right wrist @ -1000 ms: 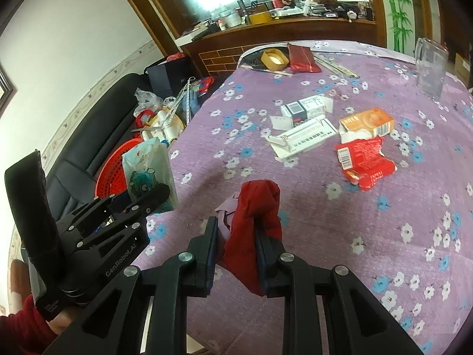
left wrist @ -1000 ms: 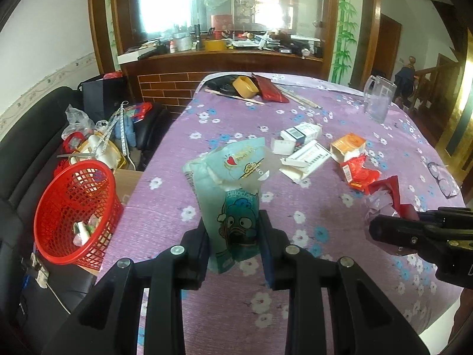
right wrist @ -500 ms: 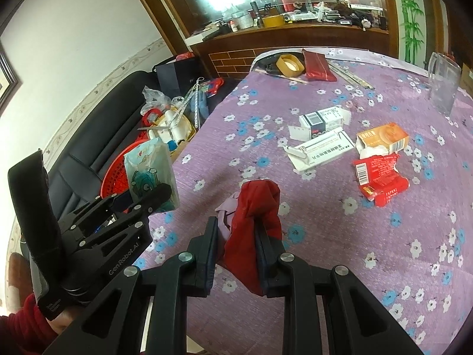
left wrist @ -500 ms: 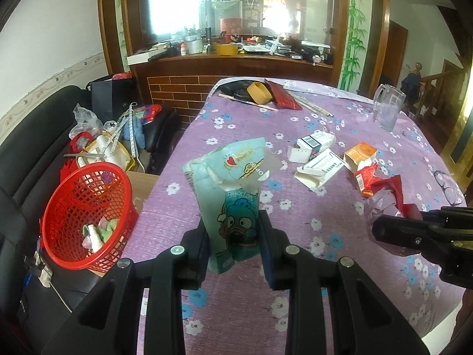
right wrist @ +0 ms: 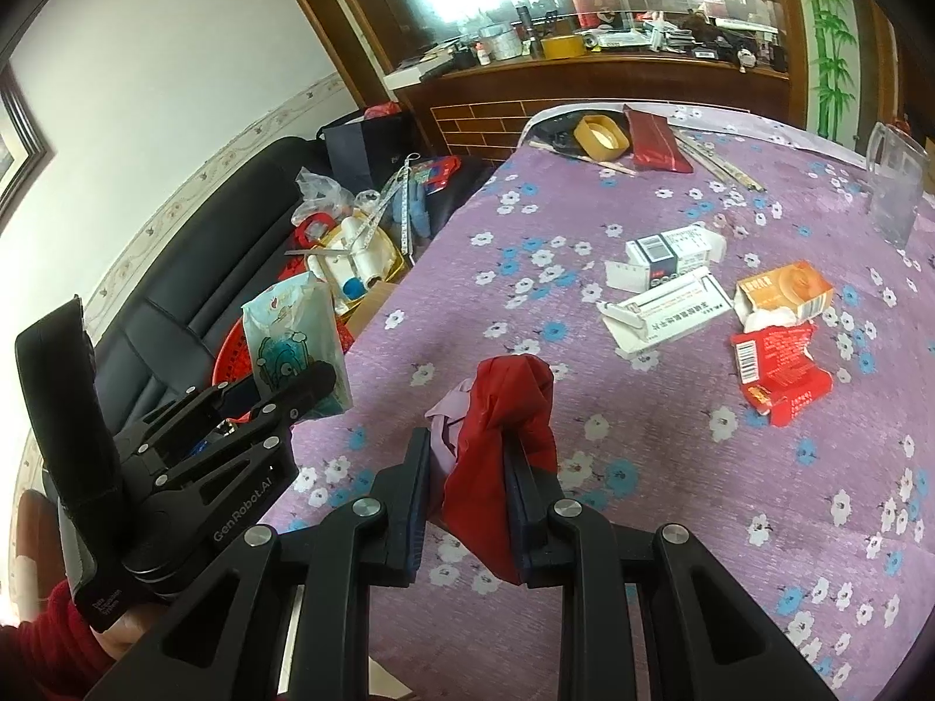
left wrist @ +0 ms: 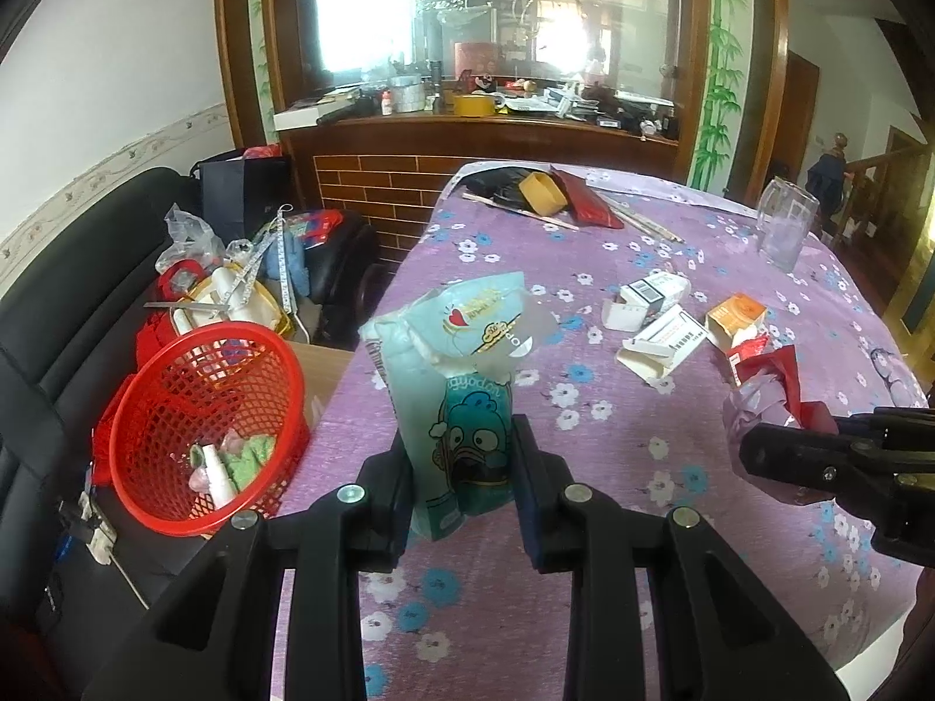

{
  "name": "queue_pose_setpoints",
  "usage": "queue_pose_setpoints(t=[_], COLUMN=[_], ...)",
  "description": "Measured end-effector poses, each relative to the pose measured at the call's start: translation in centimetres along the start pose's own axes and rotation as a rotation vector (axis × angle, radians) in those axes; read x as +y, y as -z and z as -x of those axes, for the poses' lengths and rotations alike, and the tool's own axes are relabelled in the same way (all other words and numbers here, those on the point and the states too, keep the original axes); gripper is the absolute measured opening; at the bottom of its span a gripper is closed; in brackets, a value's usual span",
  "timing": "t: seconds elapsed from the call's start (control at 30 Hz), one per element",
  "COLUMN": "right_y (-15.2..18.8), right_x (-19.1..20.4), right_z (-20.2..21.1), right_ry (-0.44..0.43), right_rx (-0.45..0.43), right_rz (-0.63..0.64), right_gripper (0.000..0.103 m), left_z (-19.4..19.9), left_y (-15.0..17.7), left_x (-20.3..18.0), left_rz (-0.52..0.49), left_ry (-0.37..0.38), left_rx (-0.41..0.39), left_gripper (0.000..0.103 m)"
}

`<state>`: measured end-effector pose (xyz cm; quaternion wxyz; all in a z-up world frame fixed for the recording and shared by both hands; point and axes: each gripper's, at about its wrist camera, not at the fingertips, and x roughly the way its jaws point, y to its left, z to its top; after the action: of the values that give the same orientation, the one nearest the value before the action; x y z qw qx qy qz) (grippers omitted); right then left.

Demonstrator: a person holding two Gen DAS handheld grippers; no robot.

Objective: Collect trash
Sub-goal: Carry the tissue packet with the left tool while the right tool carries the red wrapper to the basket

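My left gripper (left wrist: 461, 467) is shut on a pale teal snack pouch (left wrist: 453, 374) with a cartoon fish, held upright over the table's left edge. The same pouch (right wrist: 295, 327) and left gripper (right wrist: 292, 385) show at the left of the right wrist view. My right gripper (right wrist: 467, 485) is shut on a crumpled red and pink wrapper (right wrist: 505, 409), above the purple flowered tablecloth (right wrist: 672, 444). That wrapper (left wrist: 771, 391) and the right gripper (left wrist: 777, 455) appear at the right of the left wrist view. A red mesh basket (left wrist: 169, 502) with some trash inside stands left of the table, on the sofa side.
Flattened white cartons (right wrist: 666, 274), an orange box (right wrist: 783, 286) and a red wrapper (right wrist: 783, 374) lie mid-table. A glass jug (right wrist: 894, 187), a tape roll (right wrist: 599, 137) and a red pouch (right wrist: 651, 137) sit at the far end. A black sofa (left wrist: 52, 315) with clutter runs along the left.
Both grippers have drifted left toward the table's edge with their loads still held. The red basket now sits closer and larger in the left wrist view.
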<state>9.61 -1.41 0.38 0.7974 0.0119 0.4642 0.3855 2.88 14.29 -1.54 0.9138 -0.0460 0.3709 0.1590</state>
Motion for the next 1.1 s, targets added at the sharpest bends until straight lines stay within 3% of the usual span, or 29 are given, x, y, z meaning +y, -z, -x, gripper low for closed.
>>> queue_pose_setpoints(t=[1.1], right_y=[-1.7], right_x=[8.4], right_z=[-5.9], right_ry=[-0.066], right_rx=[0.076], right_rz=[0.119], right_gripper=[0.025], left_z=[0.7], left_y=[1.5], left_x=[10.5], left_rz=[0.139], left_ry=[-0.109], left_rx=[0.004], left_gripper=[0.028])
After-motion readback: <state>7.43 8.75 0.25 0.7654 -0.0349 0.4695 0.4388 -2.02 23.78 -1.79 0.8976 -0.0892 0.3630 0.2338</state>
